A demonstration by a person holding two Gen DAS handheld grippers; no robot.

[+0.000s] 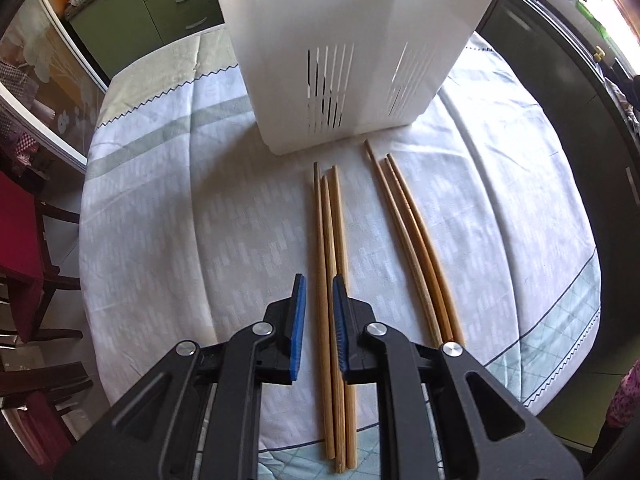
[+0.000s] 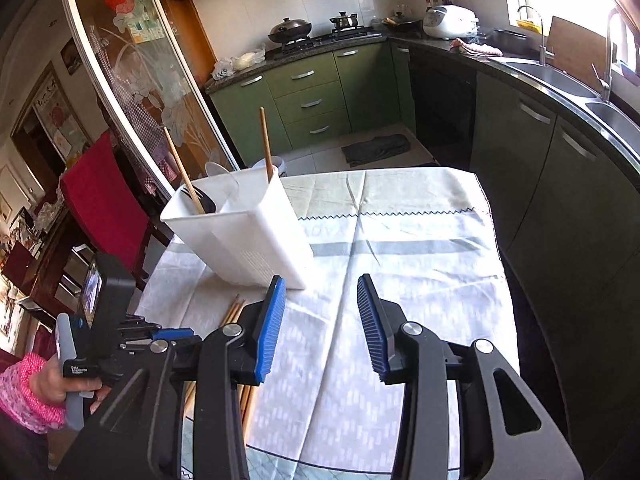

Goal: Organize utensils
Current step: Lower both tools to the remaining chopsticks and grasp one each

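Left wrist: 3 tan wood chopsticks (image 1: 334,280) btwn parted left gripper (image 1: 319,312).

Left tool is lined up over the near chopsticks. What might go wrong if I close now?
The left tool straddles a bundle of three chopsticks; closing may pinch one or two and scatter the rest toward the second bundle. The white holder stands just beyond their tips, so a forward push might nudge it.

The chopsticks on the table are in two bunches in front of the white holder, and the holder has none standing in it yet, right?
Not quite. The chopsticks do lie in two bunches in front of the white holder, but it isn't without any: the right wrist view shows two chopsticks standing in it already.
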